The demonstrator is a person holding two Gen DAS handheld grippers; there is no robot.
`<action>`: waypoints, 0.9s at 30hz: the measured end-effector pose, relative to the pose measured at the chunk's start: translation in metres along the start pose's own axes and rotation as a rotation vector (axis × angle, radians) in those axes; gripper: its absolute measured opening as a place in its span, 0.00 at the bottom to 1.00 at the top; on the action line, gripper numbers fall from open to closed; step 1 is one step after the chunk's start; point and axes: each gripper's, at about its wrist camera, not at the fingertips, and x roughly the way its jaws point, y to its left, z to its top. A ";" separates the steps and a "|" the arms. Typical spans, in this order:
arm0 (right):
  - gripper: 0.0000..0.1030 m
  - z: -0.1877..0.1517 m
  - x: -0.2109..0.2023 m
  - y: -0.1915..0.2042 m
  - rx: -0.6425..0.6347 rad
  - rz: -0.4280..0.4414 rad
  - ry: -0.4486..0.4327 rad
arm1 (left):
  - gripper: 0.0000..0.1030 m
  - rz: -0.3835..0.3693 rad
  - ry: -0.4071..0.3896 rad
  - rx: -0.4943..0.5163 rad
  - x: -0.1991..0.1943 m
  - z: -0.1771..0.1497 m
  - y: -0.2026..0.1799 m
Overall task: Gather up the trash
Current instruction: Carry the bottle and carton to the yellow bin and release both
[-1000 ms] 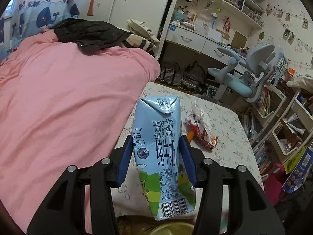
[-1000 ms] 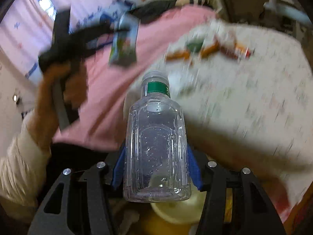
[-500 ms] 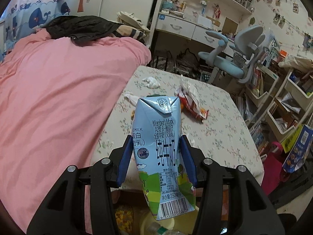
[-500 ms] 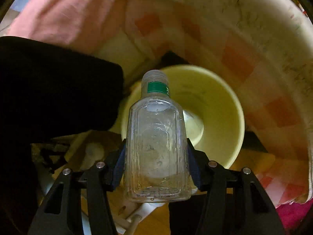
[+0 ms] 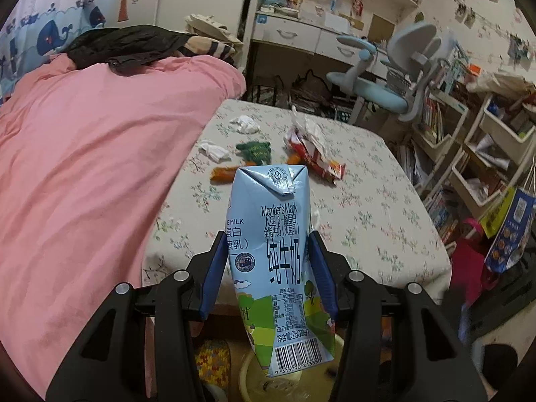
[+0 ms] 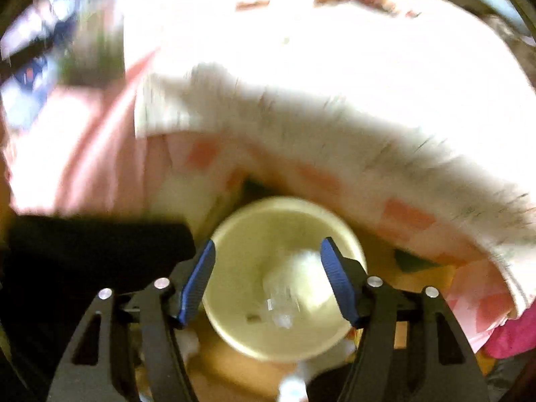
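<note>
In the left wrist view the lower corners were cut off by the dark rim of the lens, and the yellow bin (image 5: 249, 373) showed only as a sliver beneath the carton, most of it hidden by the tool. The left gripper (image 5: 267, 269) was clamped on a blue milk carton (image 5: 273, 234), its blue pads (image 5: 214, 274) pressed flat against both sides, the carton upright and tilted slightly, its barcode end lowest. Beyond it, on the floral-clothed table (image 5: 368, 207), lay loose trash: two white crumpled tissues (image 5: 246, 124), a green wrapper (image 5: 254, 150), an orange wrapper (image 5: 222, 173) and a torn red snack bag (image 5: 315, 154). A pink blanket (image 5: 83, 167) filled the left side.

The right wrist view was heavily smeared by motion, so the table edge and cloth above were only bright blurs. The right gripper (image 6: 268, 279) stood spread wide with nothing between its pads (image 6: 197, 281), held over the round yellow bin (image 6: 234, 331). Inside the bin lay a clear plastic bottle (image 6: 281, 301), blurred and hard to outline, beside something white that could not be identified.
</note>
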 end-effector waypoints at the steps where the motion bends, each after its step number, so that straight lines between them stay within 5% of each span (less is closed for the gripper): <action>1: 0.63 0.003 -0.012 -0.003 0.016 -0.001 -0.057 | 0.45 -0.001 0.009 0.010 0.001 -0.003 -0.003; 9: 0.73 0.006 -0.084 -0.014 0.069 -0.117 -0.403 | 0.45 -0.017 0.112 0.108 0.009 -0.044 -0.038; 17: 0.78 0.009 -0.108 -0.038 0.166 -0.147 -0.524 | 0.52 -0.029 0.385 0.263 0.040 -0.098 -0.072; 22: 0.78 0.005 -0.109 -0.036 0.179 -0.147 -0.534 | 0.65 0.023 0.287 0.274 0.025 -0.088 -0.071; 27: 0.78 0.004 -0.112 -0.032 0.167 -0.146 -0.539 | 0.73 0.104 0.088 0.107 -0.003 -0.058 -0.040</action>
